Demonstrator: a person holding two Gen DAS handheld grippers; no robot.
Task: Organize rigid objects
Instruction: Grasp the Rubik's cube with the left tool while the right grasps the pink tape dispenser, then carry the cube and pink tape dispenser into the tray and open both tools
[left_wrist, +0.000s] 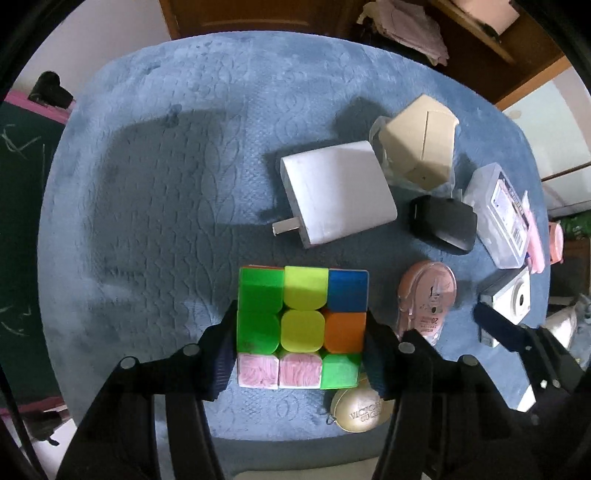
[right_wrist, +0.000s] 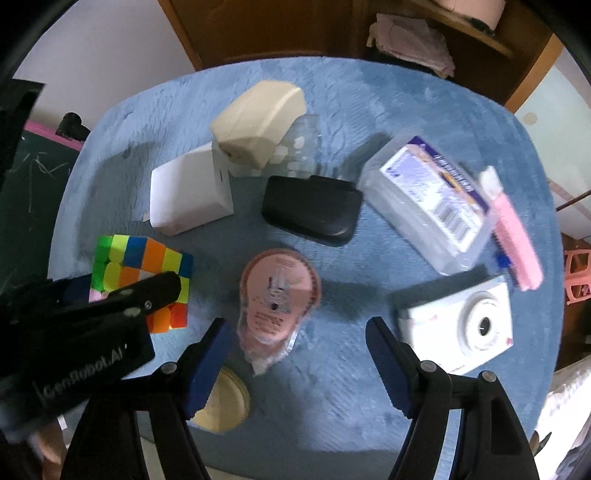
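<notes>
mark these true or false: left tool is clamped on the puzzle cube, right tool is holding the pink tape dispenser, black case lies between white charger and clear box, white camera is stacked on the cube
1. The left tool is clamped on the puzzle cube. True.
2. The right tool holds the pink tape dispenser. False: its fingers are spread, gripping nothing.
3. The black case lies between the white charger and the clear box. True.
4. The white camera is stacked on the cube. False: it rests on the blue mat, far from it.
</notes>
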